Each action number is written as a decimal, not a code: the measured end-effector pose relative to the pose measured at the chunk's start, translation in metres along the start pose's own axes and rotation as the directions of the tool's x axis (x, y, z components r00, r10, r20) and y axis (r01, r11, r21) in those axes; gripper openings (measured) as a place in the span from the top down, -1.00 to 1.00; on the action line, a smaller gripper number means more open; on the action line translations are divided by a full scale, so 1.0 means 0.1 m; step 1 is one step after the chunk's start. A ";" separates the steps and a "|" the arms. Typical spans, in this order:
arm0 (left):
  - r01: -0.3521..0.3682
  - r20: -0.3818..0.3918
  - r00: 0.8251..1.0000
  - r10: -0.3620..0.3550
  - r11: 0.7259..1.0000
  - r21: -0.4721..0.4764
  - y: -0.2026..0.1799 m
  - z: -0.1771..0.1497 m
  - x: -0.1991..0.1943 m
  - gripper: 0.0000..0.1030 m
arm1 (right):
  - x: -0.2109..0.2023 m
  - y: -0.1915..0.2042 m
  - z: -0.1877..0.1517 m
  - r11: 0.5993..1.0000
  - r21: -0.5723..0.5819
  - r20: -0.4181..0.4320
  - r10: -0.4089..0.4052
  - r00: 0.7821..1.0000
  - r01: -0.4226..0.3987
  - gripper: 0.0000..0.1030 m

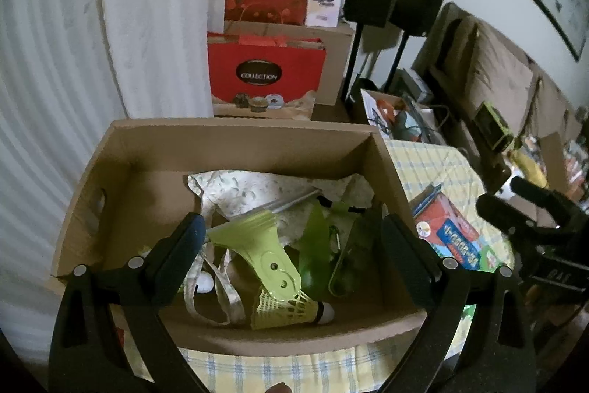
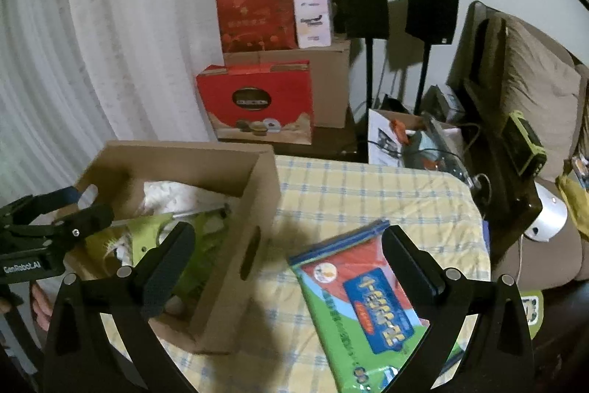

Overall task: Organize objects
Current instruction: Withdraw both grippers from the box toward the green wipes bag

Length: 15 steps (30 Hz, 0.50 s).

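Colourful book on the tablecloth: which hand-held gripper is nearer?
Right. The right hand-held gripper hangs open beside the book; the left hand-held gripper is open over the cardboard box.

Bare checked bench (image 2: 349,194) lies open at twelve o'clock; cardboard box (image 2: 235,245) walls off nine, booklet (image 2: 364,301) covers five.

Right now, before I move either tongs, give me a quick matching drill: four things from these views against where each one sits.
Things:
1. yellow-green plastic shuttlecock
2. colourful flat plastic packet
3. brown cardboard box
4. two black speakers on stands

Places:
A. by the back wall
B. on the yellow checked tablecloth, right of the box
C. inside the box, near corner
D. on the tablecloth, left side

Pairs: 1-C, 2-B, 3-D, 4-A
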<state>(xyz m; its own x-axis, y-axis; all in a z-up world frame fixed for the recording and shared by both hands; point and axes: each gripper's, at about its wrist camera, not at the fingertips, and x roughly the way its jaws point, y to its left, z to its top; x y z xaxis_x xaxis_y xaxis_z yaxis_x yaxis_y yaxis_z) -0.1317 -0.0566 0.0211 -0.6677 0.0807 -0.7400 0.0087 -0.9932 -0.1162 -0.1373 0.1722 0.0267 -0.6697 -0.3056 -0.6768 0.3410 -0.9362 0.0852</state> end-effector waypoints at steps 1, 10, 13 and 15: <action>-0.006 0.006 1.000 0.006 1.000 0.015 -0.04 -0.01 -0.02 -0.87 | -0.02 -0.03 -0.02 1.000 0.003 0.000 -0.004 1.000 0.004 -0.99; -0.019 0.030 0.999 0.017 0.997 0.068 -0.30 -0.16 -0.09 -0.87 | -0.22 -0.34 -0.22 0.998 0.035 0.001 -0.054 0.999 0.053 -0.99; 0.002 0.033 0.999 -0.004 0.998 0.064 -0.35 -0.20 -0.10 -0.87 | -0.29 -0.43 -0.30 0.996 0.044 0.010 -0.076 0.997 0.075 -0.99; 0.020 0.029 0.999 -0.022 0.998 0.061 -0.39 -0.23 -0.11 -0.87 | -0.33 -0.49 -0.35 0.994 0.057 0.018 -0.089 0.996 0.088 -0.99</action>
<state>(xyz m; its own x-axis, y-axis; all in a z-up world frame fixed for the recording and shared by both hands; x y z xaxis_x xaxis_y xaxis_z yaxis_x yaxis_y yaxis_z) -0.1077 -0.0165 0.0182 -0.6891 0.0997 -0.7177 -0.0500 -0.9947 -0.0901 -0.1088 0.2345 0.0197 -0.7093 -0.2240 -0.6684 0.2423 -0.9679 0.0671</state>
